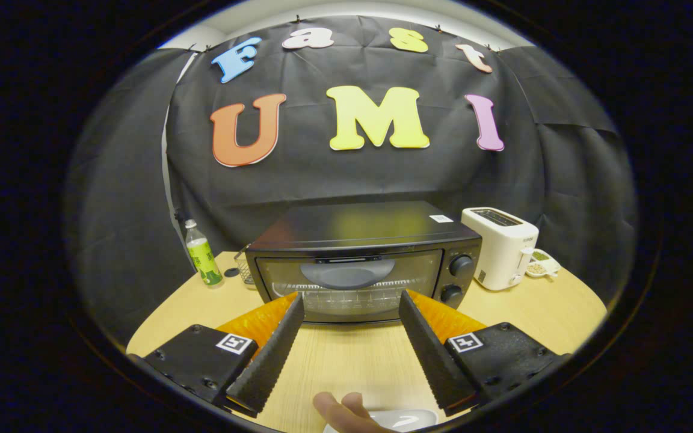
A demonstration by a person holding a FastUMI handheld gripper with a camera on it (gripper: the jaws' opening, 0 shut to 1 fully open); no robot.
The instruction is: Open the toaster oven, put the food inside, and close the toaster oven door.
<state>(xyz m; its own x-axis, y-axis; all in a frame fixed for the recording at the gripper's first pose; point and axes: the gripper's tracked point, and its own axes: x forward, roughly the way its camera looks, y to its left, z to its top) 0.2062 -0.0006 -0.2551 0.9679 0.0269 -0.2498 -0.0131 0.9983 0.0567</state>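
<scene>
A black toaster oven [361,261] stands on the wooden table [352,361] just beyond my fingertips, its glass door shut. The door's curved handle [346,273] sits near the top of the glass, and two knobs [459,266] are stacked at its right side. My gripper [351,302] is open, fingers spread wide with bare table between them, tips level with the lower part of the door. Close to the camera, below the fingers, a person's fingers [343,412] rest beside the rim of a white dish [403,419]. What lies on the dish is hidden.
A white pop-up toaster [503,246] stands right of the oven, with a small white dish of grains [540,264] behind it. A green-labelled bottle [203,255] and a small wire basket [244,267] stand to the oven's left.
</scene>
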